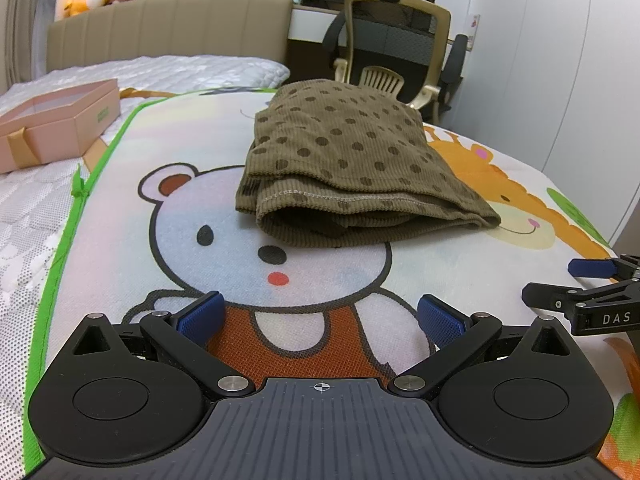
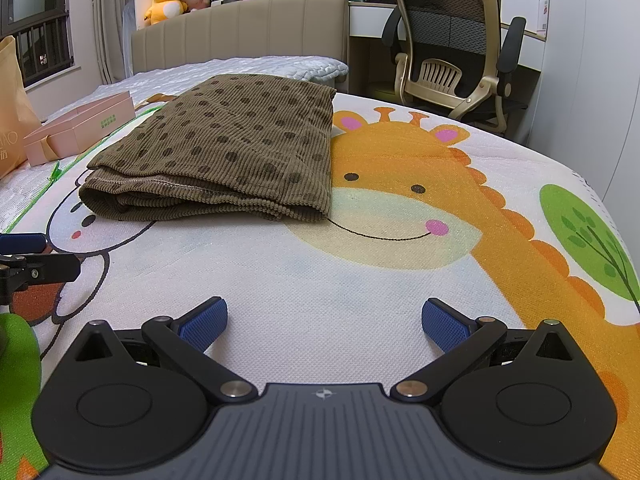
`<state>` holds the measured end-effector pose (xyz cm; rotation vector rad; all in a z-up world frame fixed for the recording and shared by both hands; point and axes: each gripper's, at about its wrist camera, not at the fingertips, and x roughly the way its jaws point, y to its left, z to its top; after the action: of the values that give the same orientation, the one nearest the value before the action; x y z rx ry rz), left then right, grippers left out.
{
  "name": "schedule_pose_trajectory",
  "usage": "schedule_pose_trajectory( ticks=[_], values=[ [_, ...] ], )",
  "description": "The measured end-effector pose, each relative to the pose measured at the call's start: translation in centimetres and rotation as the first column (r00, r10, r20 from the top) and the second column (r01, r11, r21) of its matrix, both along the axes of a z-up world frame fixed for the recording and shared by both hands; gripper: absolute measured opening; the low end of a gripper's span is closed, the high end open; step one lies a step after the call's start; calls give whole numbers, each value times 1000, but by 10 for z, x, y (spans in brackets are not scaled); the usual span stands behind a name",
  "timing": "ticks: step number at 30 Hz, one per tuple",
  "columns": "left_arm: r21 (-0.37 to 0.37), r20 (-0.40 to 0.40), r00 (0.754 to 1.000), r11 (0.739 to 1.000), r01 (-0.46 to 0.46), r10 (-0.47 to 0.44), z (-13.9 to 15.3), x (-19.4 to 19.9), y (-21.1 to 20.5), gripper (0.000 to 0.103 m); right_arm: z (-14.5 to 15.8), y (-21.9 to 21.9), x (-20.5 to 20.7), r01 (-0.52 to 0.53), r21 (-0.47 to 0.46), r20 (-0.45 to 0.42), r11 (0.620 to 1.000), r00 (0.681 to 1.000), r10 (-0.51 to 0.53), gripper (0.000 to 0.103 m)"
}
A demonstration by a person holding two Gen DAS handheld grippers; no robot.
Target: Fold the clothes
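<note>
Garment folded; little left to do.
Both tools, left and right, hang released, empty, near it on the mat.

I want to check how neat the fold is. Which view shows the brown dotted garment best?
The right wrist view: the brown dotted garment shows its whole top, a straight right edge and the stacked layers in front. The left wrist view shows it nearer the middle, looking into the folded front opening, but the far part is foreshortened.
</note>
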<state>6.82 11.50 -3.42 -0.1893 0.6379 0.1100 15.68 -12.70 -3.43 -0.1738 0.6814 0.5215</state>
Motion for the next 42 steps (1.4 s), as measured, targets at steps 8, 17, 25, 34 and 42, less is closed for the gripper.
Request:
schedule_pose_trajectory(
  ticks=[8, 17, 25, 34, 42],
  values=[
    [-8, 4, 1000, 1000, 1, -1, 0, 0, 1, 103, 0, 0, 0, 0, 0, 0, 1000, 1000, 0, 103],
    [8, -4, 1000, 1000, 2, -2, 0, 1, -1, 103, 0, 0, 1, -1, 0, 0, 1000, 1000, 1, 103],
    [10, -6, 1000, 1000, 2, -2, 0, 1, -1, 103, 0, 0, 1, 0, -1, 0, 1000, 1000, 0, 103],
    [37, -21, 1000, 999, 6, -5, 0, 3, -5, 103, 0, 0, 1, 0, -2, 1, 1000, 1000, 0, 103],
    [40, -22, 1000, 999, 7, -6, 0, 3, -4, 103, -1, 0, 1, 1, -1, 2, 1000, 1000, -1, 103]
  ],
)
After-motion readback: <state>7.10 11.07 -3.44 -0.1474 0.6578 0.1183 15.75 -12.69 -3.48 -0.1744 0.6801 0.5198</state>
